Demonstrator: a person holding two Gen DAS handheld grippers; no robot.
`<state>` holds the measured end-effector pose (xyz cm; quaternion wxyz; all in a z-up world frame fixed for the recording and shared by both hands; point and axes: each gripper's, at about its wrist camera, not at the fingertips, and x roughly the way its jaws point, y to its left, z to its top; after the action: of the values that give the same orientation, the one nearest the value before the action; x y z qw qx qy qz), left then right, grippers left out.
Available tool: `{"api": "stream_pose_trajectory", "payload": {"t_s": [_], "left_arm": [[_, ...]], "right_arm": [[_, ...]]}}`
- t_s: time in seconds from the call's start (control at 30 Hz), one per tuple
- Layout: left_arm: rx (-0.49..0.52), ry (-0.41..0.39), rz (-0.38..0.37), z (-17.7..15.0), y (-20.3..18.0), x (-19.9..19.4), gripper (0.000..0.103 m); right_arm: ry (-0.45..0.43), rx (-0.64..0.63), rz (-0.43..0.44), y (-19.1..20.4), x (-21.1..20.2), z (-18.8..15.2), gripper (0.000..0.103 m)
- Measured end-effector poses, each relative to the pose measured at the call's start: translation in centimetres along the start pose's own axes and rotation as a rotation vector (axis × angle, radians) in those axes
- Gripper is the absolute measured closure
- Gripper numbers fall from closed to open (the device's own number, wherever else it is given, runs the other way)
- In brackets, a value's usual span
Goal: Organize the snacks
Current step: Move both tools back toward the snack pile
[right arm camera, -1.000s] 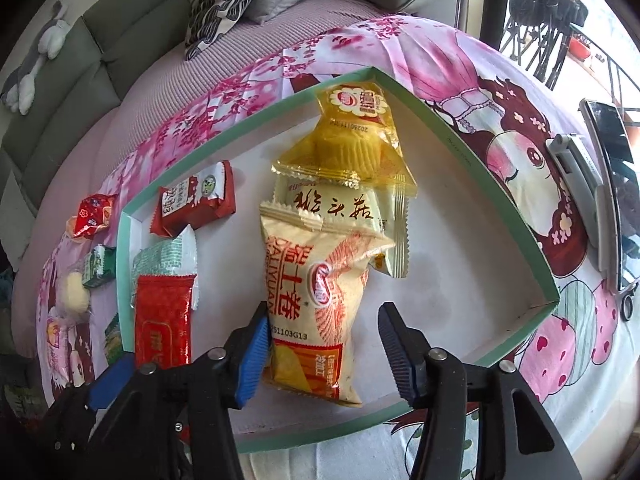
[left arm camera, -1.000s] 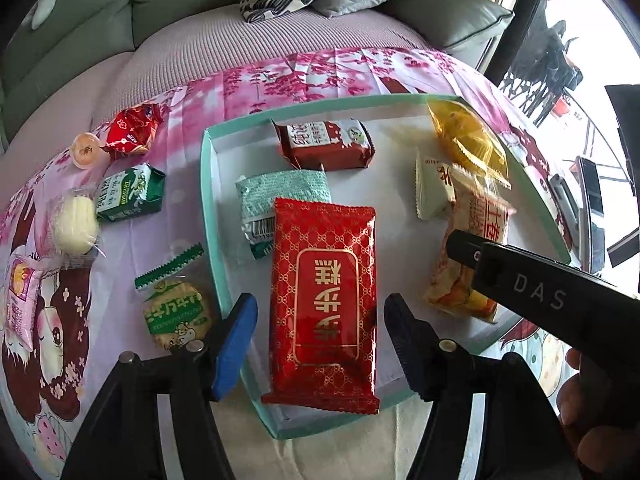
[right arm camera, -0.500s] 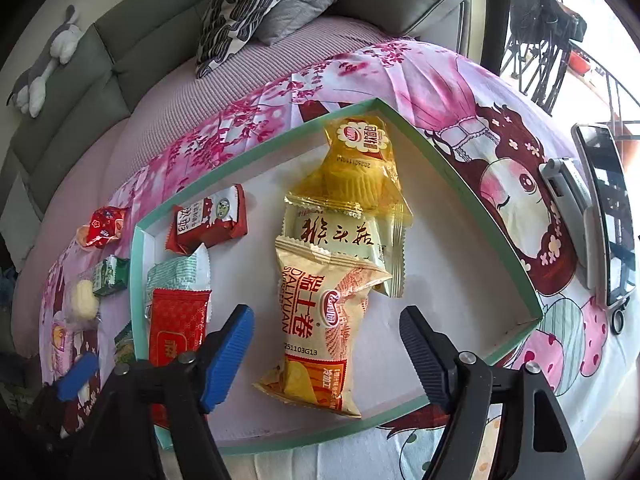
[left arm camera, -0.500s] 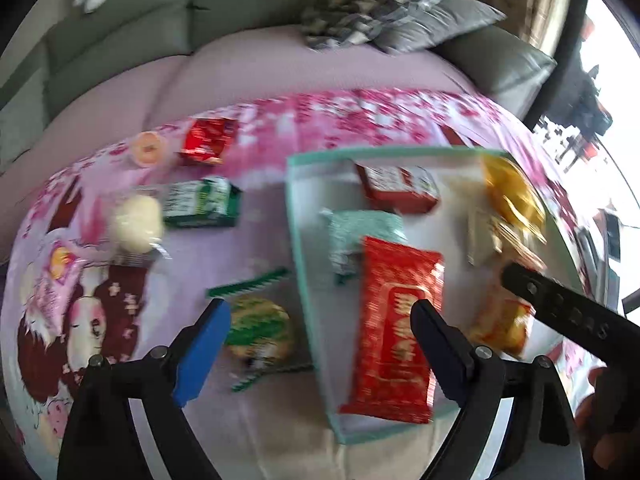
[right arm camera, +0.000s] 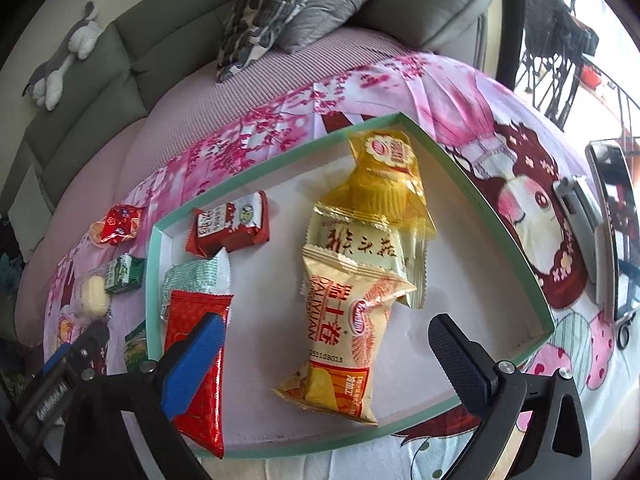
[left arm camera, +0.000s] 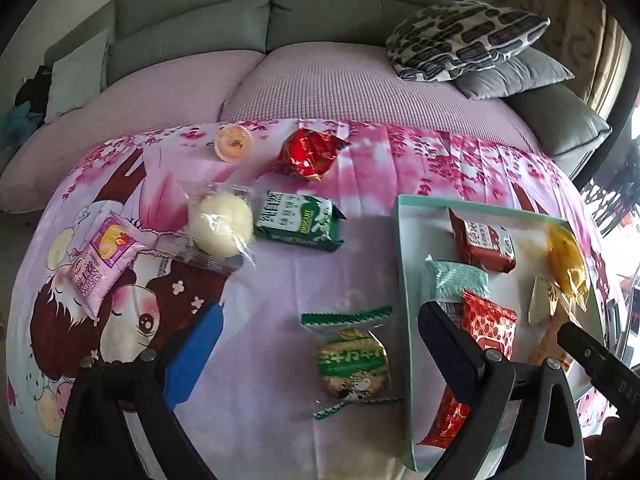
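Roughly half done: six snacks sit in the tray point(right arm camera: 500, 216), six still lie on the cloth point(left arm camera: 360, 264) past its left edge, and both grippers point(left arm camera: 316, 354) point(right arm camera: 324, 364) are opening, empty.

Black gripper point(right arm camera: 324, 356) frames, blue-padded fingers point(right arm camera: 192, 364), silver screws

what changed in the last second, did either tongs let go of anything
Both opened. The left tongs left the red packet in the tray and swung left over the round green biscuit, jaws opening. The right tongs spread wide off the yellow roll packet, which lies in the tray. The other snacks stayed put.
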<state>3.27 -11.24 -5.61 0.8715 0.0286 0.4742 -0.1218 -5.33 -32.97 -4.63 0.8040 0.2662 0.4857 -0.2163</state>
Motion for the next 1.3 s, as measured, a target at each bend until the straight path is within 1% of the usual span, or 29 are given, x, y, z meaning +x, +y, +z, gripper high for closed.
{"api": "stream_pose_trajectory", "payload": {"t_s": [0.2,0.27,0.4,0.5,0.6,0.87,0.93,1.0,1.07,1.17,1.3], "left_arm": [[-0.025,0.028,-0.005,0.4,1.4,-0.2,0.005],[-0.036,0.03,-0.008,0.5,1.9,-0.3,0.005],[-0.043,0.027,0.028,0.9,3.0,-0.7,0.005],[-0.077,0.031,0.033,1.1,4.2,-1.1,0.005],[-0.105,0.033,0.046,1.4,5.6,-1.4,0.005],[-0.144,0.051,0.111,1.8,9.4,-1.8,0.005],[-0.175,0.06,0.109,1.8,10.6,-1.7,0.005],[-0.206,0.07,0.11,1.8,11.6,-1.6,0.005],[-0.217,0.077,0.121,1.8,12.3,-1.5,0.005],[-0.199,0.091,0.147,1.7,12.9,-1.3,0.005],[-0.136,0.118,0.21,1.5,13.2,-0.6,0.005]], "right_arm": [[-0.015,0.002,0.022,0.7,-0.5,0.1,0.0],[-0.028,0.001,0.055,1.2,-0.9,0.1,0.0],[-0.054,-0.03,0.118,2.8,-1.6,0.0,0.0],[-0.06,-0.055,0.149,4.2,-1.6,-0.2,0.0],[-0.053,-0.084,0.151,5.4,-1.4,-0.5,0.0],[-0.044,-0.152,0.162,8.2,-0.9,-1.4,0.0],[-0.033,-0.168,0.166,9.0,-0.7,-1.7,0.0],[-0.018,-0.188,0.189,10.2,-0.5,-2.1,0.0],[-0.014,-0.226,0.201,11.7,-0.4,-2.6,0.0],[-0.012,-0.303,0.218,14.2,-0.3,-3.6,0.001],[0.007,-0.366,0.246,16.5,0.3,-4.6,0.003]]}}
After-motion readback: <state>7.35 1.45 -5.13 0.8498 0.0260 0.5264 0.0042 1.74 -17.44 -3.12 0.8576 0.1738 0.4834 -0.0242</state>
